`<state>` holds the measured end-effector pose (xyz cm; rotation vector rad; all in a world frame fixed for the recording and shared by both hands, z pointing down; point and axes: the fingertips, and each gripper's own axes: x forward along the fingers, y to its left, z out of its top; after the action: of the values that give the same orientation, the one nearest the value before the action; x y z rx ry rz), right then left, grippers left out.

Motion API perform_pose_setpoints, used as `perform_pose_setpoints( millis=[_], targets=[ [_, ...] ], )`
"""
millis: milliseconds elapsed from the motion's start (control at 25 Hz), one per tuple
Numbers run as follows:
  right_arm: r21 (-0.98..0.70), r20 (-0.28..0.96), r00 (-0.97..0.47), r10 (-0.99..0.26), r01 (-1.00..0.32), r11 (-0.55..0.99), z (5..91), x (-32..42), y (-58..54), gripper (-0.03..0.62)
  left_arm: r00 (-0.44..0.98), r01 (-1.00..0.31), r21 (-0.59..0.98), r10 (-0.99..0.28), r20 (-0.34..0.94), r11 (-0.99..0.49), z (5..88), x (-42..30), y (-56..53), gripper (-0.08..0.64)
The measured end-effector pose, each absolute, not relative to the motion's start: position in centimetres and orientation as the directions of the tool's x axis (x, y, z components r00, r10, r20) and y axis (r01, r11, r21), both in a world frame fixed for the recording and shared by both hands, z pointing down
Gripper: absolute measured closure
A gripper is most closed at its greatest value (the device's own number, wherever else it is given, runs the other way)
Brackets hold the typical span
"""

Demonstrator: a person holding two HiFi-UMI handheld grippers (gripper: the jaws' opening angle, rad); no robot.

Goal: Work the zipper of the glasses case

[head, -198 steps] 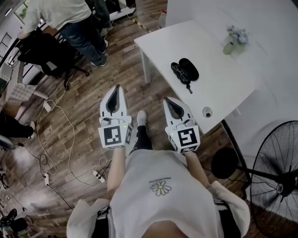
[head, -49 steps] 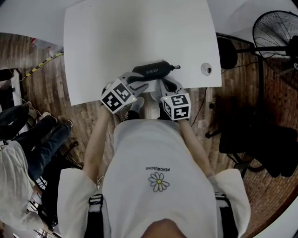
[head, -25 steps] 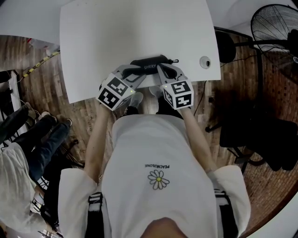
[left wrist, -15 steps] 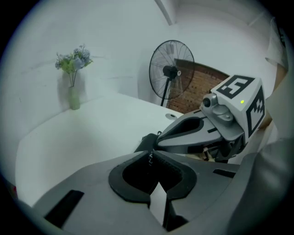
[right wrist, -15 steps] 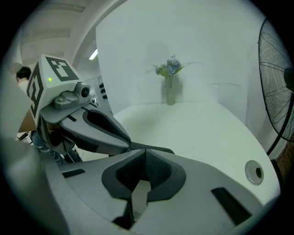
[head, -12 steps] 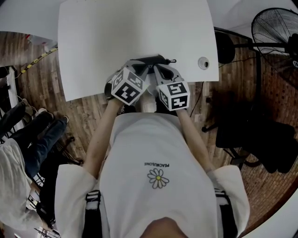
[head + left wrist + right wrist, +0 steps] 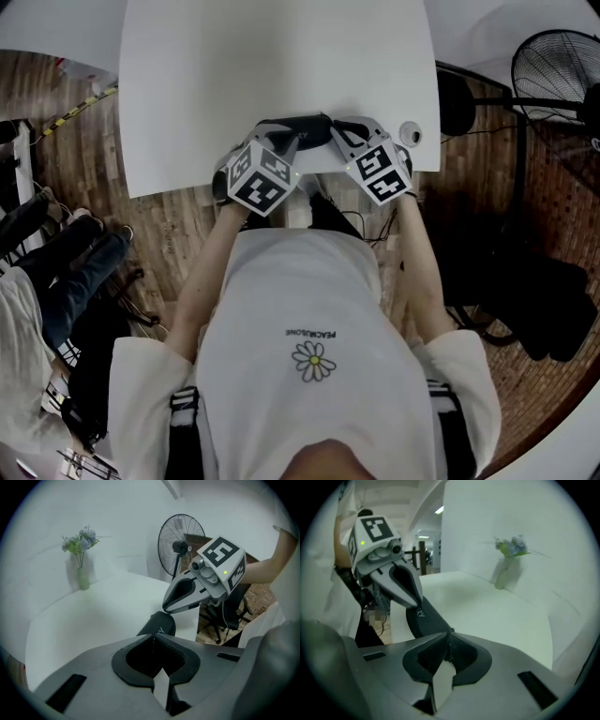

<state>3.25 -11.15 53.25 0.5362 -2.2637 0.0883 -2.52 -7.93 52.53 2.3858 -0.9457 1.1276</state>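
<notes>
Worktop (image 7: pixel 281 56): white, mostly bare. A vase of flowers (image 7: pixel 82 555) is standing far back on it, well apart from the work.

Left tool (image 7: pixel 284 133) is reaching in over the near edge and pointing downward. Its jaws have just been closing and are now sitting almost together, with the tips pinching the left end of the glasses case (image 7: pixel 306 122).

The case is lying flat near the worktop's front edge, long side running left to right between the two tools. Pale print is showing on its dark shell.

Right tool (image 7: pixel 337 131) is sitting at the case's right end with its jaws fully together. A small dark nub (image 7: pixel 451 630) is showing right at its tips; I cannot tell whether it is caught.

A round cable port (image 7: pixel 410 134) is lying just right of that tool. A fan (image 7: pixel 562 70) is standing on the floor past the worktop's right edge.
</notes>
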Motion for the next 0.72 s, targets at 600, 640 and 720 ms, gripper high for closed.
perform_pose_setpoints(
  millis=[600, 640, 720],
  targets=[
    [0.113, 0.888, -0.454, -0.077, 0.052, 0.992, 54.3, 2.2, -8.4, 0.583, 0.413, -0.719, -0.010, -0.439, 0.798, -0.694, 52.7, -3.5, -8.1, 0.538],
    [0.101, 0.887, -0.457, -0.063, 0.058, 0.993, 54.3, 2.0, -7.8, 0.583, 0.402, -0.725, -0.019, -0.446, 0.800, -0.688, 52.7, -3.8, -8.1, 0.538],
    [0.090, 0.883, -0.467, -0.048, 0.068, 0.994, 54.4, 1.4, -6.6, 0.583, 0.387, -0.742, -0.028, -0.462, 0.798, -0.670, 52.8, -4.6, -8.3, 0.538]
  ],
)
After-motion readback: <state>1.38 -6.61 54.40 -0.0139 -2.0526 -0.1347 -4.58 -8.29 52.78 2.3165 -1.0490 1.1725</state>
